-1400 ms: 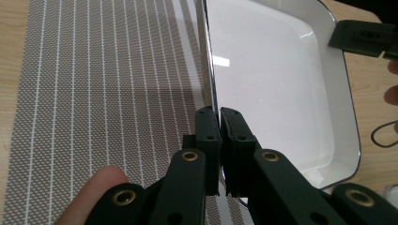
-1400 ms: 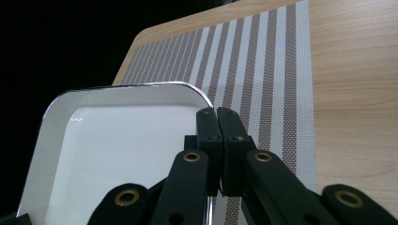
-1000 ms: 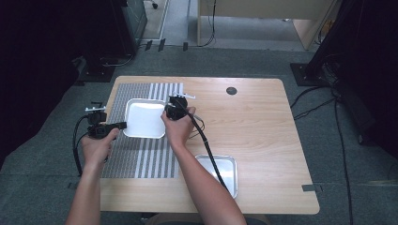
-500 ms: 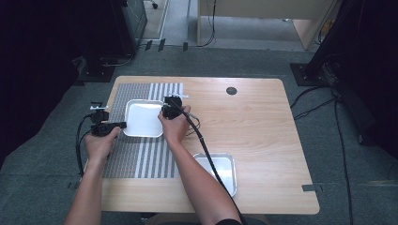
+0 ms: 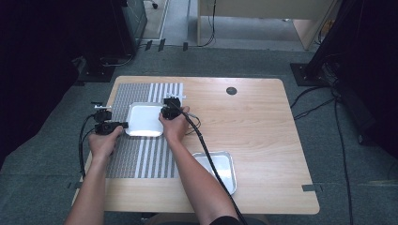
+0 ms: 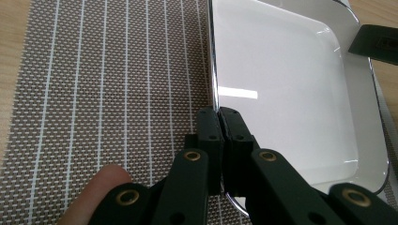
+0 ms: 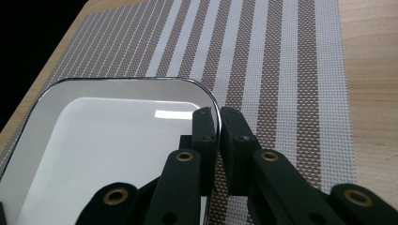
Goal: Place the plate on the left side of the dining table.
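Tray (image 5: 144, 119) shifted left on mat (image 5: 141, 150), left tool (image 6: 219, 123) and right tool (image 7: 218, 123) clamping opposite rims

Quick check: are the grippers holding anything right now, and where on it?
Both hold the white tray by its rim: the left gripper on one side edge, the right gripper on the opposite edge near a corner.

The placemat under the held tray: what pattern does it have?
Brown-and-white woven stripes on the placemat, thin on one side and broad on the other; clearest in the right gripper view.

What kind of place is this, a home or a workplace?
Probably a lab or office workroom, not a home: grey carpet floor with taped-down cables, dark equipment stands around one wooden table, and a second desk behind.
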### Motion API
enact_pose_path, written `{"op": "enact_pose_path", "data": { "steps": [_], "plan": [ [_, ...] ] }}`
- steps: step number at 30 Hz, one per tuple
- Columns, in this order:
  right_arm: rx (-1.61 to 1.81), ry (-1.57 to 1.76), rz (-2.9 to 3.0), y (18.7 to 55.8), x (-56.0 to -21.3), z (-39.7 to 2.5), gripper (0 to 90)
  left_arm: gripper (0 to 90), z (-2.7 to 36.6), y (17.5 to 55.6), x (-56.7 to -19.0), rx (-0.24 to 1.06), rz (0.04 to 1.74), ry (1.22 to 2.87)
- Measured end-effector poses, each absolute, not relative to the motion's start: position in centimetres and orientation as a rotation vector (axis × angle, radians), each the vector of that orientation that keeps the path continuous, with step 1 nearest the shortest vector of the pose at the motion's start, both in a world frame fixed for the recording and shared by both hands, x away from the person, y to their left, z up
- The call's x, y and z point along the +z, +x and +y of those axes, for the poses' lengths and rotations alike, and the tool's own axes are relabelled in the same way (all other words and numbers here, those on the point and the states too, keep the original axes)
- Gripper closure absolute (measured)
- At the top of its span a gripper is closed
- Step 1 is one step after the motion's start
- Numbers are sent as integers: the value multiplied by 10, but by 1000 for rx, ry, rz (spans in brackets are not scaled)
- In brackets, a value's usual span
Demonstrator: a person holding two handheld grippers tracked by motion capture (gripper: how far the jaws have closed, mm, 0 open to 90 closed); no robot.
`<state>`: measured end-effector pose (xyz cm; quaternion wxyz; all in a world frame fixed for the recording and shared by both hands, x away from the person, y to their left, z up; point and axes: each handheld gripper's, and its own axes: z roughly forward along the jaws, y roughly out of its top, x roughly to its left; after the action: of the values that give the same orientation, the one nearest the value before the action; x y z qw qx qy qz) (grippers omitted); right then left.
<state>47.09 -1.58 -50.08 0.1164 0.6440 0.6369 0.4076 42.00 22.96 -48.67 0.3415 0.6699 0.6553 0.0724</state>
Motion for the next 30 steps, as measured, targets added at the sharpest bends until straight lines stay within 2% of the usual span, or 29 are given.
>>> {"op": "enact_pose_path", "data": {
  "steps": [11, 22, 28, 29, 30],
  "plan": [
    [1258, 1926, 1867, 472, -507, -12, 851, 891, 234, 419, -489, 231, 1741, 1706],
    [1252, 1947, 1891, 472, -513, -10, 832, 879, 236, 420, -495, 219, 1746, 1708],
    [1282, 1950, 1905, 472, -511, -12, 739, 775, 237, 418, -495, 242, 1731, 1731],
    [1284, 1946, 1906, 472, -510, -13, 717, 746, 236, 417, -494, 263, 1739, 1736],
    [1296, 1939, 1898, 472, -506, -16, 694, 679, 236, 416, -492, 294, 1747, 1743]
  ]
}}
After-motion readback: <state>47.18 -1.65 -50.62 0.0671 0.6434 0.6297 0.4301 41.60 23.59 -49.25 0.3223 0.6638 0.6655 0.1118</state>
